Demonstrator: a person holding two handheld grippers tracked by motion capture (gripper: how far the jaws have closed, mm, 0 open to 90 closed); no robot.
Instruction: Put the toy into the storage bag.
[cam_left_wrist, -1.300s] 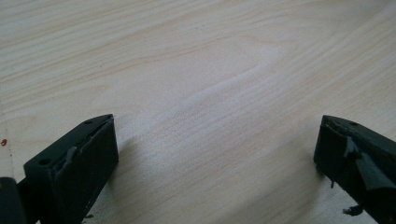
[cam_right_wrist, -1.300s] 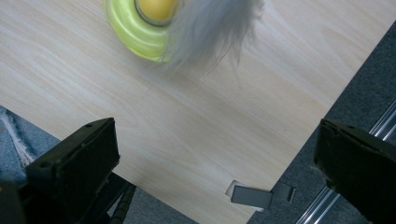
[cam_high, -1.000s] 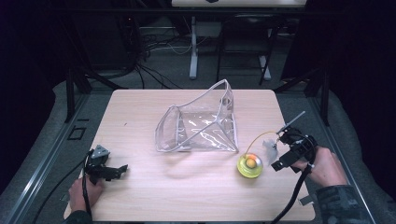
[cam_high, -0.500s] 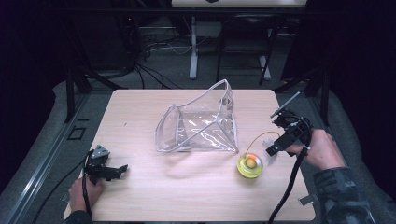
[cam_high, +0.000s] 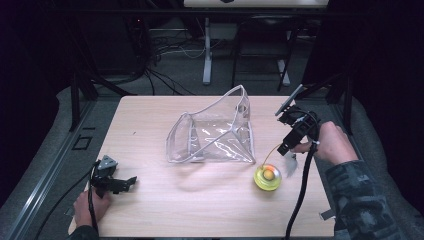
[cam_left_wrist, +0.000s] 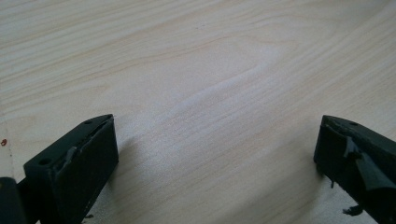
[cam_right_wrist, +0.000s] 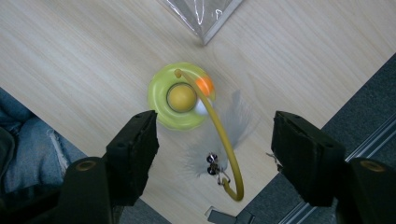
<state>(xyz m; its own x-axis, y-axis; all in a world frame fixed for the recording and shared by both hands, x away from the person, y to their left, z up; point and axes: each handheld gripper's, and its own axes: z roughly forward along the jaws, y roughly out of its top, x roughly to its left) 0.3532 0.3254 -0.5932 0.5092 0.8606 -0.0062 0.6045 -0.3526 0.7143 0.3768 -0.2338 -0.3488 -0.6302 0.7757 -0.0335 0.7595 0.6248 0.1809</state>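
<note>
The right gripper (cam_high: 289, 145) hangs above the toy (cam_high: 267, 177), a yellow-green ring base with a ball in its well and a curved yellow wire carrying a grey feather, which sits right of centre in the high view, just off the lower right corner of the clear bag (cam_high: 212, 132). Its jaws have just been closing and stand partly open. In the right gripper view the wire (cam_right_wrist: 223, 140) and feather (cam_right_wrist: 224, 135) lie between them, but nothing seems to be pinched, though the blur makes this uncertain. If the jaws shut now they could catch only the springy wire, so the base might swing, tip or spill its ball. The left gripper (cam_high: 116, 181), at lower left, rests wide open over bare table (cam_left_wrist: 210, 84).
</note>
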